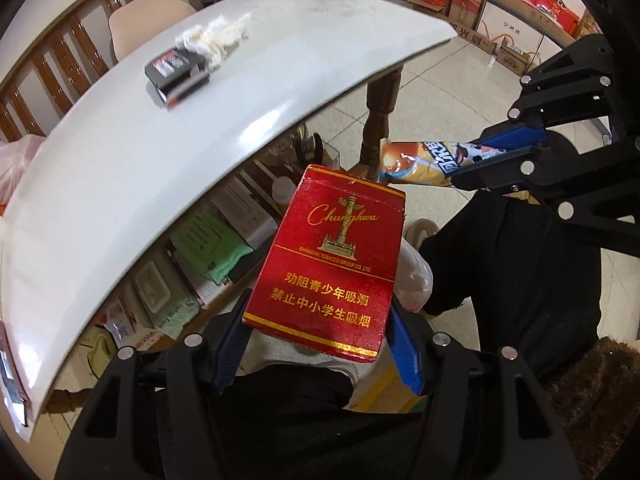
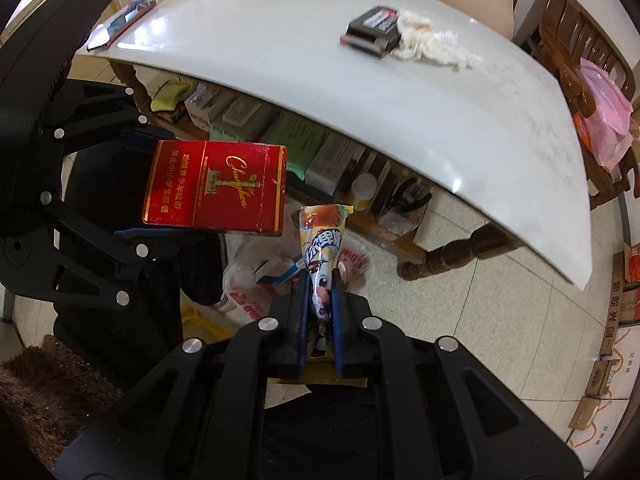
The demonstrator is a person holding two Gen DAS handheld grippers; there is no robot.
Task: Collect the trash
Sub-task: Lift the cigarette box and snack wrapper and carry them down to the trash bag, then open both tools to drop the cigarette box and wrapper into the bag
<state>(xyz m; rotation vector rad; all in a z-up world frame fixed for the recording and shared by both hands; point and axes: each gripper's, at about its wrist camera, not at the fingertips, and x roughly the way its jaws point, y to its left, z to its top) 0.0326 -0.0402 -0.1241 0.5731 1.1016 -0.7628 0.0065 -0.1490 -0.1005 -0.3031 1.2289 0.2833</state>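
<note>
Both hands loaded – left gripper jaws clamp the red cigarette pack, right gripper jaws pinch the snack wrapper – its long axis pointing ahead, both off the counter, over the plastic bag below.

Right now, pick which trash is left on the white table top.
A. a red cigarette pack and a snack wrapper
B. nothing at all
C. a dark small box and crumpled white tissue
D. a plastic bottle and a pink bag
C: the dark small box and crumpled white tissue lie side by side on the table, while the red cigarette pack is in the left gripper and the snack wrapper in the right gripper.
</note>
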